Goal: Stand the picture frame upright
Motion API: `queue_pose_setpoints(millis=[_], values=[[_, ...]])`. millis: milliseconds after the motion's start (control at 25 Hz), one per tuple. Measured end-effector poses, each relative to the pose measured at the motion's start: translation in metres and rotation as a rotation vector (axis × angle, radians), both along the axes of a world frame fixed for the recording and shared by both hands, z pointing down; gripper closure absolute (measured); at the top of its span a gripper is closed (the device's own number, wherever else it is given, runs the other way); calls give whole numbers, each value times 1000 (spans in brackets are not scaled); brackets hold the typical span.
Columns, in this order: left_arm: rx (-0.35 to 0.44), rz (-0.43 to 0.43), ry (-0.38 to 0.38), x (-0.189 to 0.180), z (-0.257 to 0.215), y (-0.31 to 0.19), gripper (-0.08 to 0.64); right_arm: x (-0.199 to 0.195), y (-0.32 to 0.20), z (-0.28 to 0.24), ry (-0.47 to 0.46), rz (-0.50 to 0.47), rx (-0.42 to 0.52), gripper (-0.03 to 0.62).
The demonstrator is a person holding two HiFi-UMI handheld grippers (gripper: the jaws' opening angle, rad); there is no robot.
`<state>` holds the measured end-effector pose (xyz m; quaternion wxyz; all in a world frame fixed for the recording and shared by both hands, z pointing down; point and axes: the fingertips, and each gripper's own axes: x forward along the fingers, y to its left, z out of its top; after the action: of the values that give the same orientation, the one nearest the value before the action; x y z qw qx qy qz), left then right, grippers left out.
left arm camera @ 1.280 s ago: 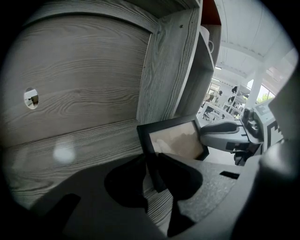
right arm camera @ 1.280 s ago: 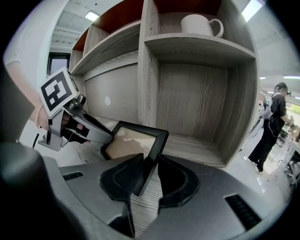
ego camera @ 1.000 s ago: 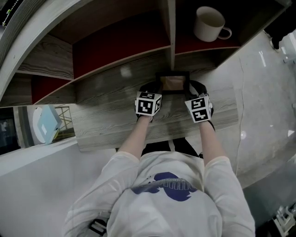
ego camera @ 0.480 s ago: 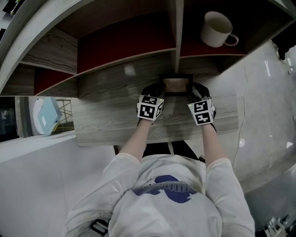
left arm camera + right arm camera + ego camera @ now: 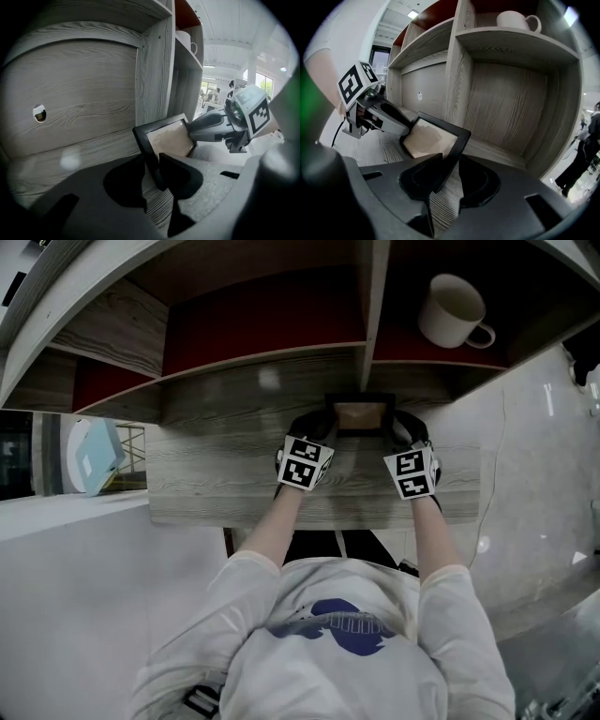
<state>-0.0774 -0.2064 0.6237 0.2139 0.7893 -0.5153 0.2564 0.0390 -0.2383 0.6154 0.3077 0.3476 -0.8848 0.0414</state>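
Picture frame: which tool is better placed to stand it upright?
Neither alone: left tool clamps the picture frame at its left edge, right tool at its right; probably both tilt it together.

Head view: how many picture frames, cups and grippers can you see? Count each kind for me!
picture frame: 1
cup: 1
grippers: 2, the left gripper and the right gripper
Total: 4
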Motion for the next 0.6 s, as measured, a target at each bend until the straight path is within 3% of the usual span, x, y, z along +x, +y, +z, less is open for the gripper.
queue_pose_setpoints(millis=[600], values=[[86, 10, -74, -1, -8, -8, 459, -2, -1, -5, -4, -24, 84, 479]])
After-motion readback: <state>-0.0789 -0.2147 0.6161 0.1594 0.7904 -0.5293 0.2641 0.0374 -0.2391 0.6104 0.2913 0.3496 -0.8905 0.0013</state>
